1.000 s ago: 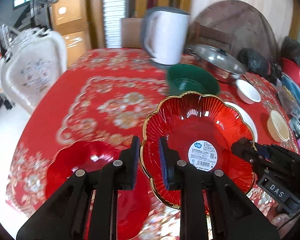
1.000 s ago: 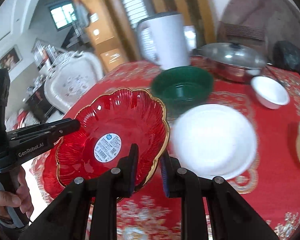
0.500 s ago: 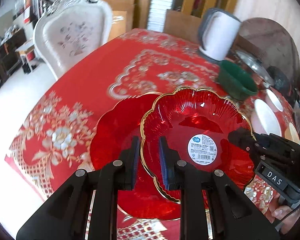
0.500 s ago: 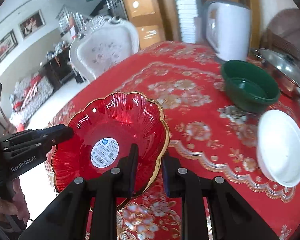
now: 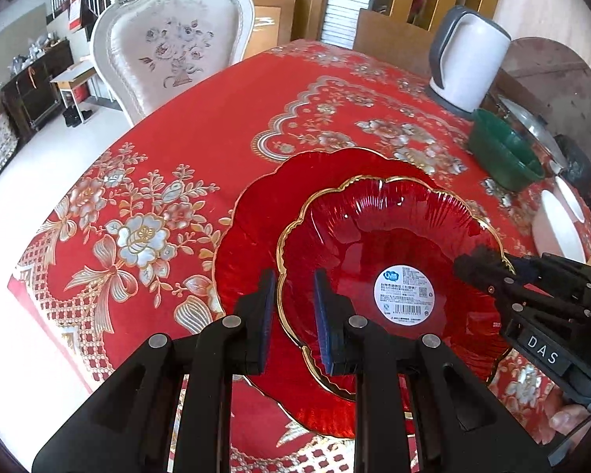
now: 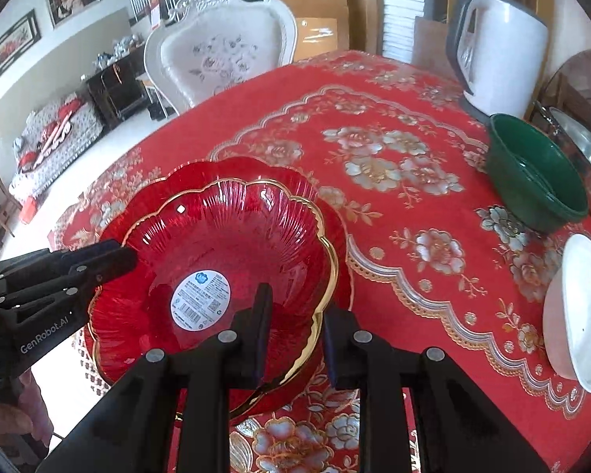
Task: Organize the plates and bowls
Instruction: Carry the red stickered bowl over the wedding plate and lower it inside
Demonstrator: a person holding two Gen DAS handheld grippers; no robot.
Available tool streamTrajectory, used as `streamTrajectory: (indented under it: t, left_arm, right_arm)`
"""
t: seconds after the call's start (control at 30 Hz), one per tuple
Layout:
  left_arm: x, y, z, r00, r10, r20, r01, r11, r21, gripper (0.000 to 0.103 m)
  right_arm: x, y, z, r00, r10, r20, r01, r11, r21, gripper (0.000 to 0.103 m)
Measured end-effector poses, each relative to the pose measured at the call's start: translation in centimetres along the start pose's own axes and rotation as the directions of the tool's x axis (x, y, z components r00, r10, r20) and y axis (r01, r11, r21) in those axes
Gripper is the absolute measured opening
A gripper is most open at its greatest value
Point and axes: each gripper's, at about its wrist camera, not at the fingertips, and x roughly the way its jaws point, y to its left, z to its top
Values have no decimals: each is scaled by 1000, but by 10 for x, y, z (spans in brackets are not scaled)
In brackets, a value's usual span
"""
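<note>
A gold-rimmed red glass bowl (image 5: 374, 236) with a white label inside sits low over a larger red scalloped plate (image 5: 256, 213) on the red patterned tablecloth. My left gripper (image 5: 294, 315) is shut on the bowl's near-left rim. In the right wrist view the same bowl (image 6: 224, 236) lies inside the outline of the red plate (image 6: 201, 169), and my right gripper (image 6: 295, 331) is shut on its right rim, the gold edge between the pads. Each gripper shows in the other's view, at the bowl's opposite side. Whether the bowl rests fully on the plate I cannot tell.
A green bowl (image 6: 532, 181), a white plate (image 6: 579, 315), a white kettle (image 6: 500, 47) and a steel pot lid (image 6: 583, 146) stand at the right and back. A white ornate chair (image 6: 224, 55) stands behind the table. The table's edge runs close on the left.
Both grippers have carried the gold-rimmed bowl left and down, from above the white plate to over the larger red plate. Both grips stay on its rim.
</note>
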Motion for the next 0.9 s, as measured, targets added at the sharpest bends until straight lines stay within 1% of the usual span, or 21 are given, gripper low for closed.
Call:
streamTrajectory:
  t: [0.37, 0.63, 0.9]
  left_arm:
    - [12, -1, -6, 999, 38, 4, -38, 999, 10, 19]
    - [12, 0, -5, 999, 52, 12, -52, 999, 12, 19]
    - [12, -2, -6, 998, 67, 15, -67, 998, 22, 19]
  right_arm:
    - [9, 8, 3, 998, -50, -33, 48, 997, -60, 24]
    - [16, 11, 3, 998, -41, -56, 37, 997, -64, 25]
    - [16, 10, 3, 997, -43, -57, 39, 997, -64, 25]
